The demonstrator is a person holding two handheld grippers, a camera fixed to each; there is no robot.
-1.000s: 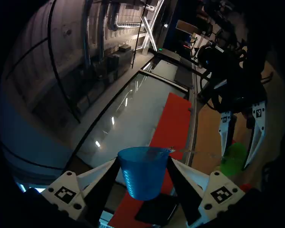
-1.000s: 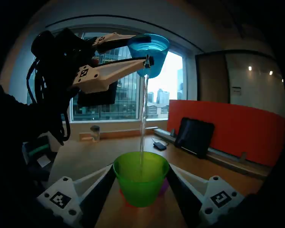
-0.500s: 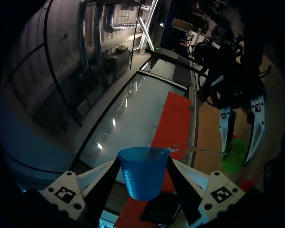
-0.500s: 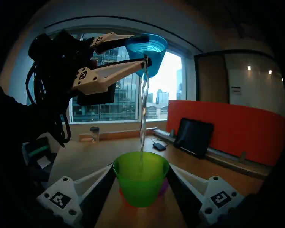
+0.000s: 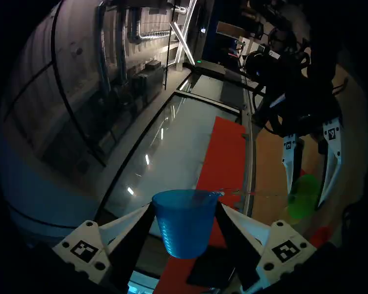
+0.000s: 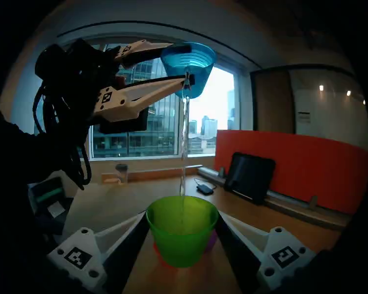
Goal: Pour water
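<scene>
- The left tongs [image 5: 185,208] are gripping a blue plastic cup [image 5: 184,225], one finger pressing on each side of its wall.
- In the right gripper view that blue cup [image 6: 189,61] is hanging high in front of the window [image 6: 135,132]. It is tipping well over, with its long axis leaning and its mouth facing down toward the camera.
- A thin stream of water [image 6: 183,147] is falling straight from its lower rim into the green cup [image 6: 182,240] directly below.
- The right tongs [image 6: 182,218] are clasping the green cup on both sides. It is standing upright, mouth up, low over the wooden desk [image 6: 110,206]; whether it is resting there I cannot tell.
- The right gripper view is showing water inside the blue cup, plus a red partition [image 6: 302,161] and a black tablet [image 6: 250,176] leaning against it.
- The left gripper view is showing the blue cup's outer wall instead, with the stream running sideways across the picture.
</scene>
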